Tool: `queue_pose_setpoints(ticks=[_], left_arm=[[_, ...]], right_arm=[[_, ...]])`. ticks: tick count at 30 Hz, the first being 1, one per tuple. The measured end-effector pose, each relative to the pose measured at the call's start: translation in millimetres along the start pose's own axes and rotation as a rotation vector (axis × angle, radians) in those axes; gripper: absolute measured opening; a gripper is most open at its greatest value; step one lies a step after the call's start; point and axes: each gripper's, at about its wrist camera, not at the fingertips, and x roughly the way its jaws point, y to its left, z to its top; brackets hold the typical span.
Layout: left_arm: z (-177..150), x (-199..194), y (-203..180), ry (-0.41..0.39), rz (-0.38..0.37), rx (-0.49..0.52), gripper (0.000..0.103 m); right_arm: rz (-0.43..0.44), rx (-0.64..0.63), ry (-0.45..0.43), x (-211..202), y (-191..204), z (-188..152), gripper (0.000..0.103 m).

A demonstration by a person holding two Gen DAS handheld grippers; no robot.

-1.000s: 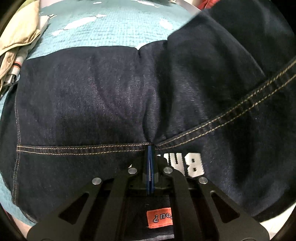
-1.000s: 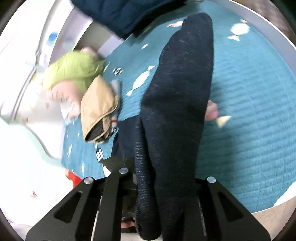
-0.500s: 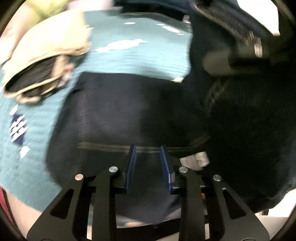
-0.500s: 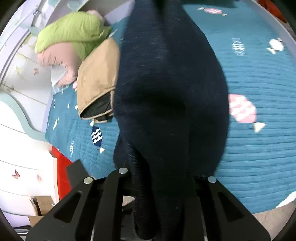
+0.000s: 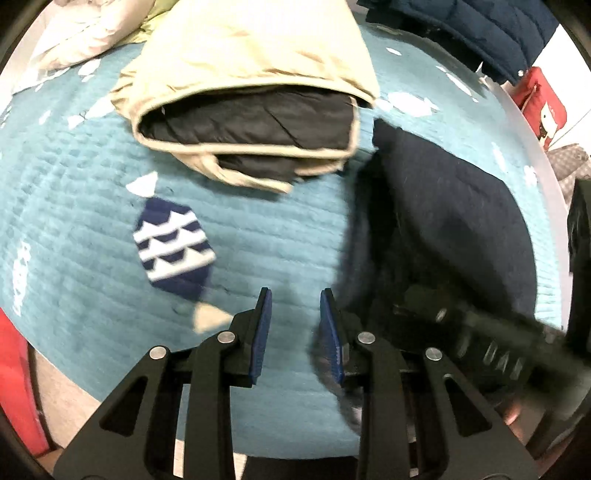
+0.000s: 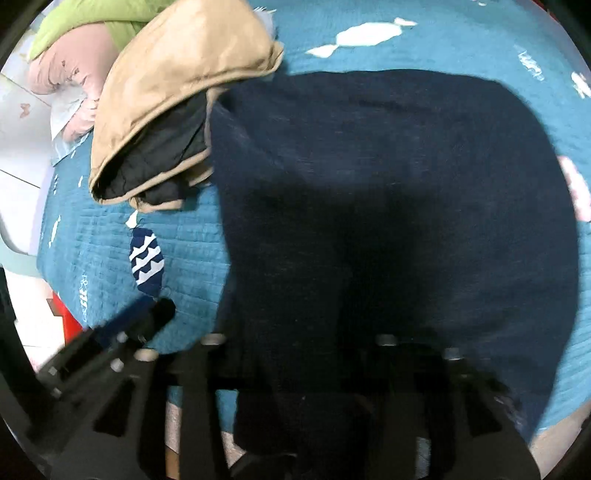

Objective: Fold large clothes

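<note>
The dark navy jeans [image 6: 388,192] lie folded flat on the teal bedspread [image 6: 184,258] and fill most of the right wrist view. My right gripper [image 6: 298,306] hangs low over their near edge. Its jaws are opening, with the denim lying loose between and under its dark, blurred fingers. My left gripper [image 5: 295,325] stands open over bare bedspread [image 5: 92,221] just left of the jeans [image 5: 450,221]. Nothing is between its blue pads [image 5: 261,332]. The black frame of the right gripper [image 5: 491,347] shows blurred on the jeans' near edge.
A folded beige jacket with black lining [image 5: 251,81] lies just beyond the jeans, touching their far left corner [image 6: 177,110]. Green and pink bedding [image 6: 74,48] lies behind it. A dark blue padded garment [image 5: 480,22] is at the far edge, something red [image 5: 539,99] off the bed.
My left gripper let go of the jeans' seam, opened and swung left onto bare bedspread. My right gripper came down, laid the hanging denim flat over the rest and spread its jaws.
</note>
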Motion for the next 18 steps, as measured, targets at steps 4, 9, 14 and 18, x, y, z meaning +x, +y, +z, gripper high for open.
queue_pose_setpoints(ticks=[4, 9, 14, 18], left_arm=[[18.0, -1.4, 15.3, 0.010, 0.003, -0.010, 0.029], [29.7, -13.2, 21.4, 0.006, -0.016, 0.001, 0.033], [37.8, -31.6, 2.7, -0.015, -0.097, 0.075, 0.033], [39.1, -45.4, -41.0, -0.056, -0.231, 0.198, 0.040]], right_arm=[[0.205, 0.049, 0.014, -2.6, 5.9, -3.1, 0.068], [0.393, 0.080, 0.087, -8.1, 5.7, -10.5, 0.068], [0.410, 0.051, -0.001, -63.8, -12.7, -18.3, 0.048], [0.050, 0.018, -0.208, -110.2, -35.6, -30.9, 0.018]])
